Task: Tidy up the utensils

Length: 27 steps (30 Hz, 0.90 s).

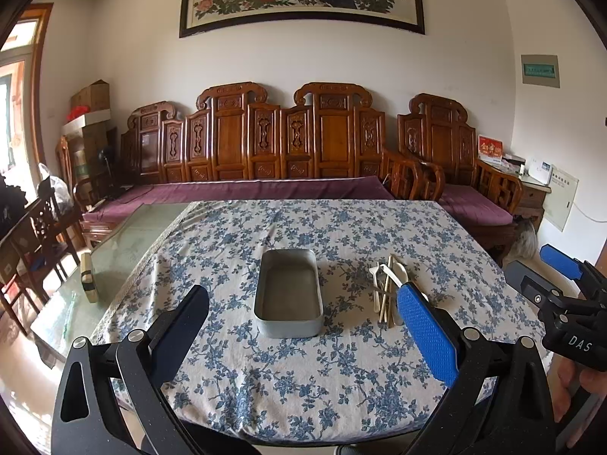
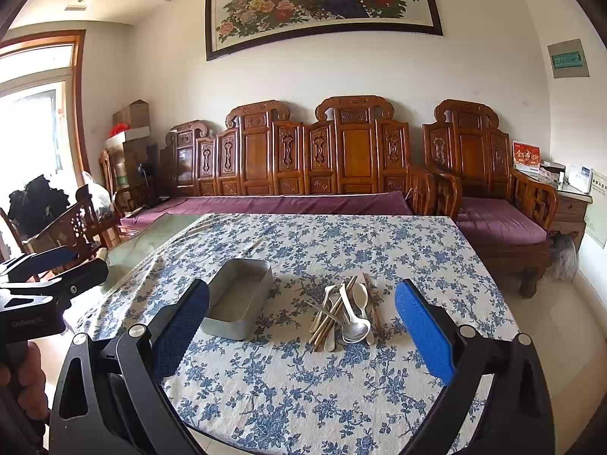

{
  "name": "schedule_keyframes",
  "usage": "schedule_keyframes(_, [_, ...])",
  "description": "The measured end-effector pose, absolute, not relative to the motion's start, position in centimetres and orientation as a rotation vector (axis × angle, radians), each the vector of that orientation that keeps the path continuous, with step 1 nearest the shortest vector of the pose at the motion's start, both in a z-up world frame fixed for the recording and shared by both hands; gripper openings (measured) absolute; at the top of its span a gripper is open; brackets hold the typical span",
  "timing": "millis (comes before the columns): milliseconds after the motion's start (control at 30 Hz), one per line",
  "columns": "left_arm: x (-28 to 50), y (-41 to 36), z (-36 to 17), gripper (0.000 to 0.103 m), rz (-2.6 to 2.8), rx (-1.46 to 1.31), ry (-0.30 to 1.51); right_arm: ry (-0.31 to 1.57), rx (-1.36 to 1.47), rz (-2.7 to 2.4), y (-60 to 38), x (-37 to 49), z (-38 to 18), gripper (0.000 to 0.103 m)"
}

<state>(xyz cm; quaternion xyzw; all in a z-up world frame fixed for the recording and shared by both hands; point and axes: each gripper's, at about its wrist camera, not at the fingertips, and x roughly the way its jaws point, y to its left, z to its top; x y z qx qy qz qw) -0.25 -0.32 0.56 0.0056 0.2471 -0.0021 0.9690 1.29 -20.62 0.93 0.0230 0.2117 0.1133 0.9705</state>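
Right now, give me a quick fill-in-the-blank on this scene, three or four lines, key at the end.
1. The grey metal tin on the floral tablecloth is ____ inside.
2. The utensil pile lies to the ____ of the tin.
3. The jaws of the left gripper and the right gripper both stand ____.
4. The metal spoon lies in the ____.

Missing words: empty; right; open; pile

Right gripper [image 2: 301, 326] fingers spread wide above tablecloth [image 2: 398, 250]; utensil pile [image 2: 343, 314] beside metal tin [image 2: 239, 299].
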Motion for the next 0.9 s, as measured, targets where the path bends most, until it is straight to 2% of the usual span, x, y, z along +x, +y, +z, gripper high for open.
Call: schedule_keyframes(900, [-1.0,-0.8,1.8,0.097,-0.022,0.017,0.486,0.426,0.048,0.23,-20.6,1.2,1.1,0.099])
